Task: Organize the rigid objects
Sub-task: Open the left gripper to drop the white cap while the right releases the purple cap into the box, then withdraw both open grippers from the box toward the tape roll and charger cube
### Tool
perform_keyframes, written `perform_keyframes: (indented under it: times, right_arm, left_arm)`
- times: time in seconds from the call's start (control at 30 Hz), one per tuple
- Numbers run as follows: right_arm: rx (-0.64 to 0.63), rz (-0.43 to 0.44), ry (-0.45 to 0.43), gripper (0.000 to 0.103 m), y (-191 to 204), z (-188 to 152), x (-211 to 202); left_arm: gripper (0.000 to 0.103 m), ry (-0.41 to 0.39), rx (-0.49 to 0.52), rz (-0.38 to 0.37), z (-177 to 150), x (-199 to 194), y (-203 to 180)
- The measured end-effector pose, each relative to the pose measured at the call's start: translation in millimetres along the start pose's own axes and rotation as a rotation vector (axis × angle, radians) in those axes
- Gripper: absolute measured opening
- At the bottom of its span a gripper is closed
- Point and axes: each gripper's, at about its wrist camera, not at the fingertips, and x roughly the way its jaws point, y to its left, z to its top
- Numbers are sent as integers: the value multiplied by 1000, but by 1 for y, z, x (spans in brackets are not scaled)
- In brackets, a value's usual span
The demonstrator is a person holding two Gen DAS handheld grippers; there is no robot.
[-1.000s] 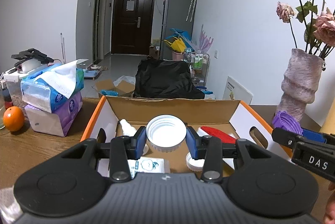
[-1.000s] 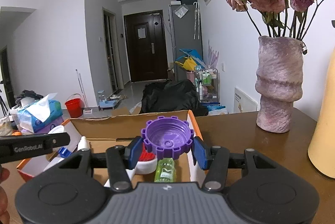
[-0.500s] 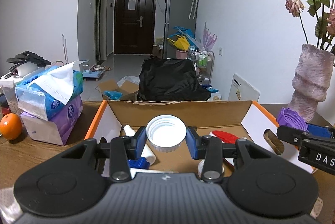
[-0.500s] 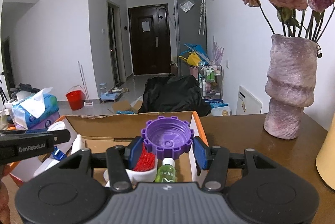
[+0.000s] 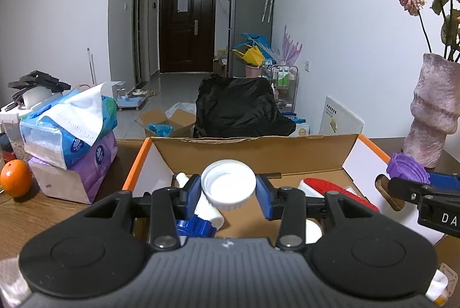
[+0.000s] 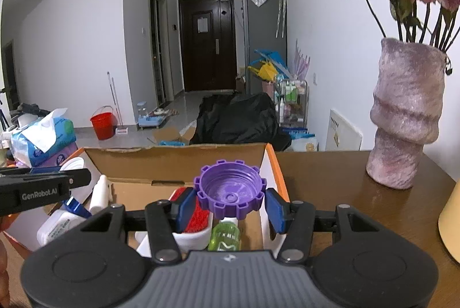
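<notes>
My left gripper (image 5: 228,194) is shut on a white lid (image 5: 228,183) and holds it above the open cardboard box (image 5: 258,152). My right gripper (image 6: 230,203) is shut on a purple notched lid (image 6: 230,188) over the box's right side (image 6: 175,161); that lid also shows in the left wrist view (image 5: 406,167). In the box lie a white bottle (image 6: 99,193), a red brush in a white holder (image 6: 192,221), a green bottle (image 6: 225,236) and a blue cap (image 5: 195,224).
The box sits on a brown wooden table (image 6: 330,181). Stacked tissue packs (image 5: 72,135) and an orange (image 5: 15,178) stand left of the box. A pink vase of dried roses (image 6: 405,118) stands right of it. A yellow object (image 6: 451,221) is at the far right.
Both grippers have drawn back slightly and risen a little over the box, each still holding its lid. The left wrist view has shifted a little to the left.
</notes>
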Motion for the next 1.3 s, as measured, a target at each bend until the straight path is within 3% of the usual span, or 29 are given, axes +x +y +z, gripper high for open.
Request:
perform_keyframes:
  times: [0.03, 0.07, 0.1, 0.13, 0.2, 0.3, 0.77, 1.3]
  right_arm:
    - [3, 0, 6, 55, 0, 0, 1]
    - [4, 1, 14, 65, -1, -1, 1]
    - [9, -2, 19, 71, -2, -1, 1]
    - [14, -7, 17, 84, -2, -2, 1]
    - [14, -13, 10, 93, -3, -2, -1]
    - [19, -16, -1, 103, -2, -2, -3]
    - [16, -25, -13, 103, -1, -1, -9]
    - [6, -58, -35, 103, -3, -9, -39]
  left_arm:
    - [61, 0, -1, 3, 0, 0, 0]
    - [82, -4, -4, 13, -1, -1, 0]
    - [95, -11, -9, 28, -1, -3, 1]
    - [98, -20, -14, 48, -1, -4, 1]
    - [103, -20, -27, 59, -1, -5, 4]
    - [103, -1, -51, 64, -1, -3, 8]
    - [103, 10, -64, 75, -2, -2, 12]
    - [103, -15, -63, 86, -13, -27, 10]
